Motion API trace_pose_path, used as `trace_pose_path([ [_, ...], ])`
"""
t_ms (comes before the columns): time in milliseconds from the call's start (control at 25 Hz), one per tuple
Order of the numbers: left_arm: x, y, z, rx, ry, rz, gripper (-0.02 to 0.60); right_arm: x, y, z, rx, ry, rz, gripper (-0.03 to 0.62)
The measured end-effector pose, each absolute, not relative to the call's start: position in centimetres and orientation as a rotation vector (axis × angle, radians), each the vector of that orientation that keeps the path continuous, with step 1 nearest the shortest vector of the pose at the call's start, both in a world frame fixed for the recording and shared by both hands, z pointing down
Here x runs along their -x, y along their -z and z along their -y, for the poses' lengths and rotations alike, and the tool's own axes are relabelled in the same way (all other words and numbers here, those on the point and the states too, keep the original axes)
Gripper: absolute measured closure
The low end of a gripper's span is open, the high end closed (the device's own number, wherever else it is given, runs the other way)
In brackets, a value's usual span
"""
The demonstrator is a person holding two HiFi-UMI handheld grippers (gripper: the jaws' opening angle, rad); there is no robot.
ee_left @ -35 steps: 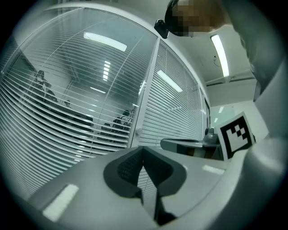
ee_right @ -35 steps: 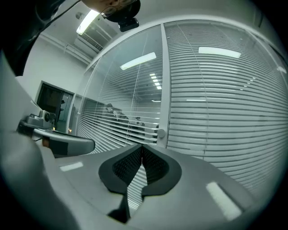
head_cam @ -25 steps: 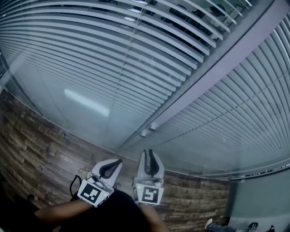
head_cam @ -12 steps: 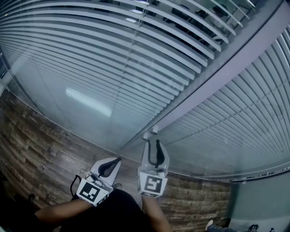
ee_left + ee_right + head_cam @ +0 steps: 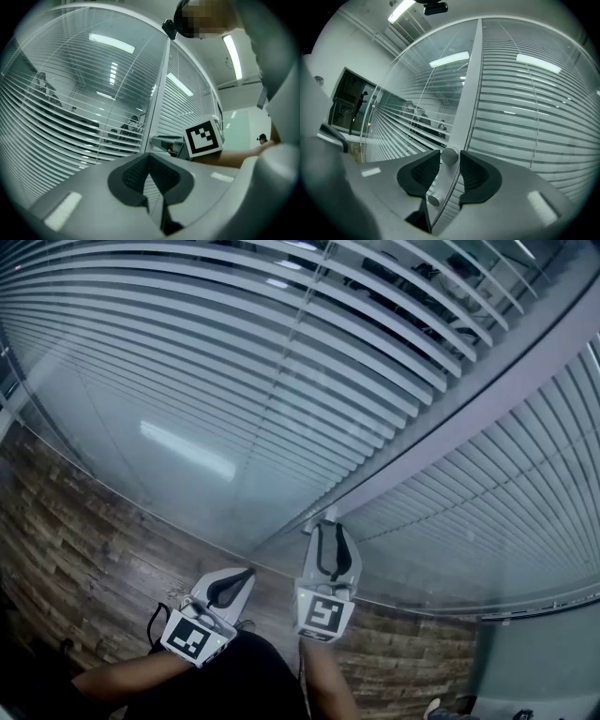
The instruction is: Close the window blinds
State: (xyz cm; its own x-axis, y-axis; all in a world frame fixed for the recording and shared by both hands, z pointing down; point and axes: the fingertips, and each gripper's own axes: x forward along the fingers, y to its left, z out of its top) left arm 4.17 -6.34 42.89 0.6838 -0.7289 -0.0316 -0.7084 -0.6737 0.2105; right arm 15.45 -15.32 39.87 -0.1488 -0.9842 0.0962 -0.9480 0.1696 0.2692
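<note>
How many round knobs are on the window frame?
2. The upper knob stands between the right gripper's opening jaws; the lower knob is below it. More may be hidden.

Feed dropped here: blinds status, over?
Left gripper shut, empty. Right gripper jaws opening around round silver knob. White slatted blinds not closed. Nothing in way.

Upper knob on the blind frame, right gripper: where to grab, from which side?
Take the upper knob by its round side wall, one pad each side, coming straight on along its axis. It is a short cylinder standing out from the frame, so likely only the rim gives opposing faces. The right gripper is lined up so: jaws opening, knob between them.
</note>
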Motion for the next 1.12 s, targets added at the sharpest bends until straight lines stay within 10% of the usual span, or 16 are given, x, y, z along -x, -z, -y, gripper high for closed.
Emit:
trace_pose_path([
  [1120,-3.5,-43.8,6.4,-2.668,0.112,1.227,0.581,-16.4,-39.8,16.2,-2.035,-0.075,2.344,0.467],
])
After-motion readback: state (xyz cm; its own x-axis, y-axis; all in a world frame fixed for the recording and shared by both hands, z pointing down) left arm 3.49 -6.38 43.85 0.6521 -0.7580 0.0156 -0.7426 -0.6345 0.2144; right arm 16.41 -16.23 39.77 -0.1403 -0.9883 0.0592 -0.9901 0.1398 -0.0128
